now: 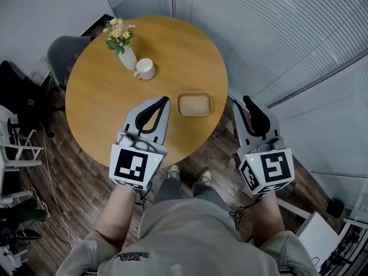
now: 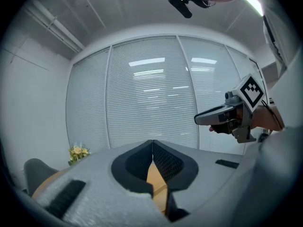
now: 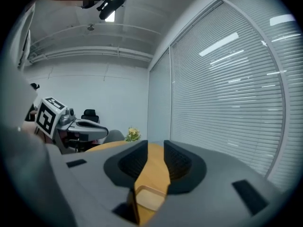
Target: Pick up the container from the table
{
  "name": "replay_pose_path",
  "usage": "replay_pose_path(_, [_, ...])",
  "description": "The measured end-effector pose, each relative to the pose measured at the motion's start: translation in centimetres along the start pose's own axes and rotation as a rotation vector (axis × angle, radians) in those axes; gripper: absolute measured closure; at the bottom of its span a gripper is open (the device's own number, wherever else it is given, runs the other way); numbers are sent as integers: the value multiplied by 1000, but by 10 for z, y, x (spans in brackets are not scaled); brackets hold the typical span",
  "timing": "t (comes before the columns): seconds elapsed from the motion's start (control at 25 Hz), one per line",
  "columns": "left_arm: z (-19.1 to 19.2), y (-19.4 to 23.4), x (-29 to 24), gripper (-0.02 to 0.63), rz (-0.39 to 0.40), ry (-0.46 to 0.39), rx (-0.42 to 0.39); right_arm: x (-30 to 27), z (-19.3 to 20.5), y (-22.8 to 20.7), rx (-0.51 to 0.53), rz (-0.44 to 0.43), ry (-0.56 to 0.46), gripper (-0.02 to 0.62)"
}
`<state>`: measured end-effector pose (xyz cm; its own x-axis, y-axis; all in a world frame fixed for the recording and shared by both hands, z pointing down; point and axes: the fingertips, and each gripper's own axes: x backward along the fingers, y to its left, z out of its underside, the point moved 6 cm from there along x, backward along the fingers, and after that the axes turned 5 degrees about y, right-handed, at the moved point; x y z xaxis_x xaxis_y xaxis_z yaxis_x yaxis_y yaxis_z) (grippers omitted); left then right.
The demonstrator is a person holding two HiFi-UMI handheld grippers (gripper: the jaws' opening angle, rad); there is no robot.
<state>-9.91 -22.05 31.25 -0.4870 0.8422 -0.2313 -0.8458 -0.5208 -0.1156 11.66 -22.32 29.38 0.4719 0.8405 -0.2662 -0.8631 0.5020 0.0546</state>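
We're at the approach here, nothing grasped yet. The container [image 1: 195, 104], a shallow tan dish, sits on the round table [image 1: 103, 102], and both grippers are held above it and short of it. The left gripper [image 1: 166, 100] hovers just left of the container, fingers pressed together at the tips with nothing between them. The right gripper [image 1: 247, 100] hangs to the container's right, seemingly out past the table edge, fingers a little apart and empty. Its own view looks down that gap and catches the container's near corner below. Our read is that the next move calls for wider fingers, a drop toward the rim, and 1 wall of the container lined up in the gap before closing. Beyond the container stand a white mug [image 1: 145, 69] and a vase of flowers [image 1: 122, 42], well apart from it. We cannot tell whether the container holds anything or wears a lid, because its top reads as 1 pale surface. The left gripper view shows only a sliver of table and no container, and the hands hide under the 2 marker cubes.
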Motion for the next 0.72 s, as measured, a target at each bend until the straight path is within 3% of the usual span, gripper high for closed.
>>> replay_pose_path(0.32, [33, 9, -45, 586, 25, 40, -18, -47, 42, -20, -30, 16, 111, 505])
replay_pose_path(0.52, [61, 17, -70, 586, 46, 112, 2, -93, 99, -34, -161, 13, 195, 505])
replay_pose_path(0.72, [88, 24, -83, 586, 80, 168, 21, -125, 151, -37, -167, 30, 306, 505])
